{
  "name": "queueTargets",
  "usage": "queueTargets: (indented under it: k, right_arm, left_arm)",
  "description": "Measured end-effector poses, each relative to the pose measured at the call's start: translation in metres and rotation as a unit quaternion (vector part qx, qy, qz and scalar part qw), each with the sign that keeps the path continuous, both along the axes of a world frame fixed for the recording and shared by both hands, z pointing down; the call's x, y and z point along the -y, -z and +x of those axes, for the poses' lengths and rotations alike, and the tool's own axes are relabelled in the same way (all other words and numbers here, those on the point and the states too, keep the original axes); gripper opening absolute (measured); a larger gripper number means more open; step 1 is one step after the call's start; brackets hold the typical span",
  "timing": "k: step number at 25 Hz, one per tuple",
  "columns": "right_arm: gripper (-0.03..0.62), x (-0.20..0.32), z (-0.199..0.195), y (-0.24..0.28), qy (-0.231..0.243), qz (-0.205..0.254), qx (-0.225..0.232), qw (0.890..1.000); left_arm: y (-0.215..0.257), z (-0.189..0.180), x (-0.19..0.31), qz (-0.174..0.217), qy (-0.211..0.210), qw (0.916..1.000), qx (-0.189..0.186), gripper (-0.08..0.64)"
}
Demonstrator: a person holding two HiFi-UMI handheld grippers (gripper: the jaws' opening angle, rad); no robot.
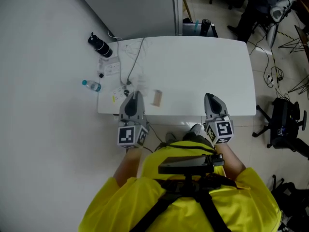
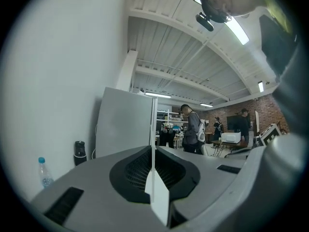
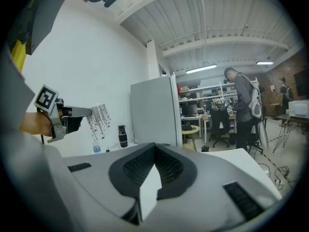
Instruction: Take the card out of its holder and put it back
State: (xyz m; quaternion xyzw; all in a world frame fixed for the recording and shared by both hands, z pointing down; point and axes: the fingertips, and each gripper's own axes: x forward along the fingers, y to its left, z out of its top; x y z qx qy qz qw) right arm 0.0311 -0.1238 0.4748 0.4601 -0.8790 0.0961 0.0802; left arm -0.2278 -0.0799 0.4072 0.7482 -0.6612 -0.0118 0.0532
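A tan card in its holder (image 1: 157, 98) lies flat on the white table (image 1: 203, 66) near the front edge, and a thin lanyard (image 1: 136, 57) trails from near it toward the far left corner. My left gripper (image 1: 135, 95) hovers just left of the card, shut with nothing in it. My right gripper (image 1: 210, 97) is over the front right of the table, apart from the card, also shut and empty. Both gripper views point level across the room, so the card is hidden in them. The left gripper (image 3: 58, 117) shows at the left of the right gripper view.
A black flask (image 1: 100, 46), a water bottle (image 1: 91, 85) and papers (image 1: 110, 67) lie on the floor left of the table. A grey cabinet (image 1: 140, 8) stands behind it. Cables and black equipment (image 1: 285, 124) sit to the right. People stand in the background.
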Motion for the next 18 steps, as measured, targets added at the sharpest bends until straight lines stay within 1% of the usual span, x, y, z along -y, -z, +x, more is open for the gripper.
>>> queueTargets:
  k: [4,9,15,18]
  right_arm:
    - [0.006,-0.004,-0.003,-0.007,0.002,-0.009,-0.003,1.0]
    - [0.005,-0.002,-0.005,-0.024,-0.007,-0.025,-0.005,1.0]
    - [0.005,0.006,-0.011,-0.041,-0.016,-0.035,-0.013,0.999]
    - [0.006,0.009,-0.013,-0.052,-0.018,-0.043,-0.02,0.999]
  left_arm:
    - [-0.035,-0.002,0.007,-0.039,-0.005,0.9992,-0.011,0.006]
    - [-0.088,-0.008,0.017,-0.07,-0.009,0.9969,-0.035,0.006]
    - [-0.14,-0.015,0.022,-0.111,-0.012,0.9931,-0.035,0.006]
    - [-0.162,-0.015,0.024,-0.125,-0.018,0.9913,-0.037,0.006]
